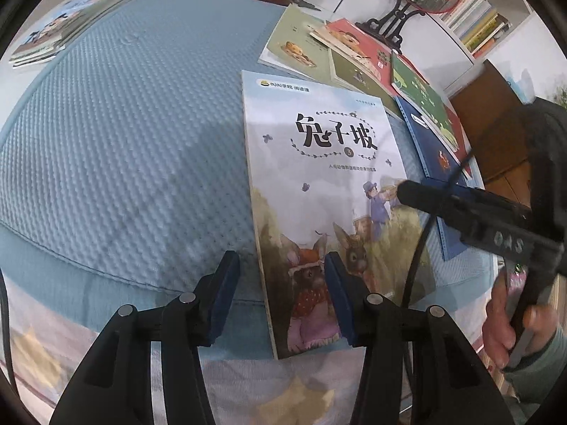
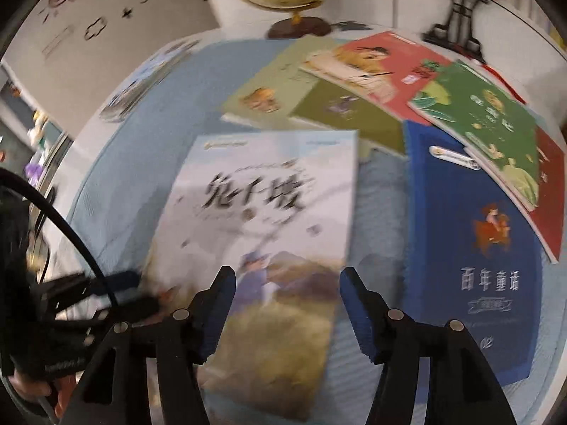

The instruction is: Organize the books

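A rabbit-cover storybook (image 1: pixel 319 184) lies flat on the blue quilted mat (image 1: pixel 124 134), long axis running away from the person, beside scattered books (image 1: pixel 354 56). The left gripper (image 1: pixel 280 283), jaws parted and empty, straddles its near-left edge; the right gripper (image 2: pixel 287 304), likewise open, hovers over its lower right, roughly equally close.

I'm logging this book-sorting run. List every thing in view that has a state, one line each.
Rabbit book: flat on the blue mat, cover up, near corner past the mat's edge.
Blue book: flat, closed, partly under the green book.
Green book: closed, atop the overlapping books.
Stacked books: piled at the far corner.
Left gripper: open, fingers straddling the rabbit book's edge.
Right gripper: open, over the rabbit book.
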Demonstrator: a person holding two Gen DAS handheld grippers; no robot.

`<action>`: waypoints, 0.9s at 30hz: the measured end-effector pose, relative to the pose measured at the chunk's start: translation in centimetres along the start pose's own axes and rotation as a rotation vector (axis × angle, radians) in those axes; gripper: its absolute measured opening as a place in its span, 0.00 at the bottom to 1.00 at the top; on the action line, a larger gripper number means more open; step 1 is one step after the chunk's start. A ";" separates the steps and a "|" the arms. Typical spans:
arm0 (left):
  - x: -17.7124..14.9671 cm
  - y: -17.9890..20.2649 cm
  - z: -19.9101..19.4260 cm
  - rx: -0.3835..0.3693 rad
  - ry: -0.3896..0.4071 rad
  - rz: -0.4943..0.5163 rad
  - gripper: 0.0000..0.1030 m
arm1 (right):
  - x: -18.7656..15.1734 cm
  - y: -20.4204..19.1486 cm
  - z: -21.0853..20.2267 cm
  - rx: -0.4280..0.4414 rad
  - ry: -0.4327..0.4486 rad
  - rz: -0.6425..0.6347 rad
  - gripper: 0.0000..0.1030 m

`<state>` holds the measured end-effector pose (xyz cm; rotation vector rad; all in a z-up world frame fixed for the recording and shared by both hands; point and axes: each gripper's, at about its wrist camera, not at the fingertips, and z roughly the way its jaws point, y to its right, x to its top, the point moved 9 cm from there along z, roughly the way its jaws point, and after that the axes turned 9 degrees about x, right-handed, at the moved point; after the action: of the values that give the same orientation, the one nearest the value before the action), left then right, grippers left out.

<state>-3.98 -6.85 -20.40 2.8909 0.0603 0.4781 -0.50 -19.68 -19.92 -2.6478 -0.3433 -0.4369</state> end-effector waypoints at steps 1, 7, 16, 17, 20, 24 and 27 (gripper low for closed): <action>0.0 0.0 0.0 -0.005 0.000 -0.005 0.44 | -0.1 0.2 0.4 0.020 -0.010 0.016 0.57; -1.2 0.4 -0.2 -0.041 -0.022 -0.030 0.44 | -3.1 0.1 0.6 0.022 -0.048 0.007 0.56; 1.1 -0.2 -4.1 -0.342 0.074 -0.240 0.45 | -2.4 0.1 1.1 0.073 0.011 0.031 0.57; 1.4 0.0 -4.6 -0.388 0.083 -0.258 0.45 | -2.3 0.3 1.1 0.095 0.018 0.049 0.57; 1.6 0.8 -3.6 -0.450 0.049 -0.282 0.35 | -2.5 0.5 0.9 0.122 0.027 0.072 0.58; 0.6 2.2 0.9 -0.395 -0.043 -0.286 0.13 | -2.8 0.1 0.7 0.102 0.024 0.042 0.58; 1.1 3.0 0.9 -0.427 -0.035 -0.317 0.10 | -3.0 -0.1 0.6 0.121 -0.008 0.053 0.58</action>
<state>-2.61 -9.87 -20.23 2.4110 0.3589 0.3326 -3.15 -19.87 -21.44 -2.5352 -0.2916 -0.3766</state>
